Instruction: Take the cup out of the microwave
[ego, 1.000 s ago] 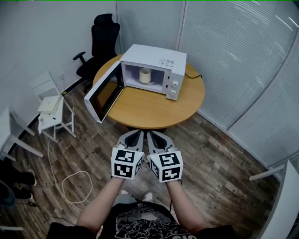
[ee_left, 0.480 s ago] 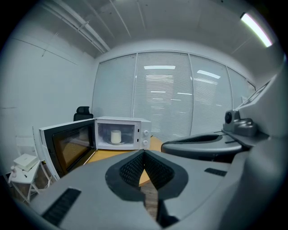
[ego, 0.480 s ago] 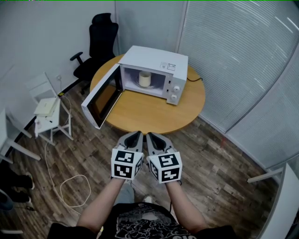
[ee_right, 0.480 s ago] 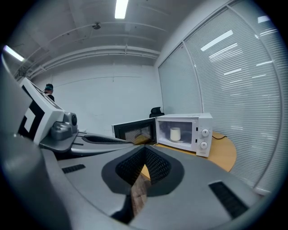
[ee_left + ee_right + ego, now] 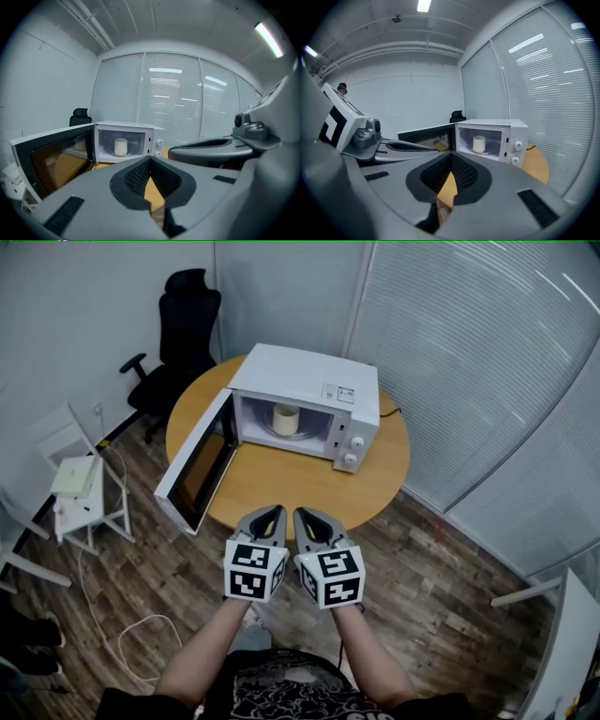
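Head view alone shows the person's shirt [image 5: 281, 690]; left gripper [image 5: 268, 517] and right gripper [image 5: 308, 518] closed.

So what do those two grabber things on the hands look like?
The left gripper and right gripper are grey and pointy, with black ribbed fingers. Each carries a white cube with black square markings. The person wears a black printed T-shirt.

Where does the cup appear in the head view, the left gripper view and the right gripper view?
Head view: the cup is upper centre, inside the open microwave.
Left gripper view: the cup is left of centre, at mid height.
Right gripper view: the cup is right of centre, at mid height.
Shared landmark: the microwave's two knobs, just right of the cup everywhere.
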`<state>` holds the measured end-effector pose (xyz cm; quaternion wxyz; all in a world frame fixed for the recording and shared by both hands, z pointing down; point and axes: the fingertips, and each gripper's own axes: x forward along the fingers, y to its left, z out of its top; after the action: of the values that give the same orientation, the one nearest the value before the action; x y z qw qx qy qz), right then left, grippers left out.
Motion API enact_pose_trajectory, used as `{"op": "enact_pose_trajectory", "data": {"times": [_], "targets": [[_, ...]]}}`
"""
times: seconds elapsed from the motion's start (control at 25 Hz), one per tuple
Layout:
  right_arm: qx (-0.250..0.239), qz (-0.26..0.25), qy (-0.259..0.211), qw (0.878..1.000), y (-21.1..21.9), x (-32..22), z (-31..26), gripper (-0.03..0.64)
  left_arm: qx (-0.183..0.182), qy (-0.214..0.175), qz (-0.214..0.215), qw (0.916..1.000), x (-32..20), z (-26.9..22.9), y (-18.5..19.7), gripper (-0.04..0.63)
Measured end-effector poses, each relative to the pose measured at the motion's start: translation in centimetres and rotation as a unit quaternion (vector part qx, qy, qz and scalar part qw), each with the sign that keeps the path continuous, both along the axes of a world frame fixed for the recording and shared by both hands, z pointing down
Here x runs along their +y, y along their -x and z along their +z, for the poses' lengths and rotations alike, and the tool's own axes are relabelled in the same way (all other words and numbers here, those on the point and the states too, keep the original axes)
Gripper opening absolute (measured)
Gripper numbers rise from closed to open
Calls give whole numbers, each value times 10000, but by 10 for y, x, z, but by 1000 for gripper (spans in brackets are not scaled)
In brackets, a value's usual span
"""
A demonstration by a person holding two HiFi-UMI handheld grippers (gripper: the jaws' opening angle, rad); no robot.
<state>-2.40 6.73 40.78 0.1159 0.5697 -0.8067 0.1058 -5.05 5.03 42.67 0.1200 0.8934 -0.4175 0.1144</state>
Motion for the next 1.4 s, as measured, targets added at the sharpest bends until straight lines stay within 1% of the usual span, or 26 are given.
{"op": "enact_pose_trajectory", "data": {"times": [0.32, 0.52, 0.72, 0.92, 1.12, 1.4], "targets": [[124, 297, 71, 9995, 13, -51, -2, 15, 124, 59, 345, 9993, -52, -3, 8, 9], [186, 462, 99, 9987, 26, -79, -2, 15, 170, 93, 521, 9985, -79, -1, 19, 9], [264, 605, 77, 9978, 34, -98, -2, 15, 275, 95, 644, 9975, -101, -2, 27, 9], [247, 730, 126, 9969, 28, -110, 5, 15, 234, 110, 746, 9969, -114, 3, 23, 9], [164, 663, 100, 9976, 23, -127, 9, 15, 162, 175, 689, 9973, -130, 13, 17, 9], [130, 307, 116, 9994, 4, -163, 15, 15, 162, 139, 397, 9990, -164, 16, -4, 9]]}}
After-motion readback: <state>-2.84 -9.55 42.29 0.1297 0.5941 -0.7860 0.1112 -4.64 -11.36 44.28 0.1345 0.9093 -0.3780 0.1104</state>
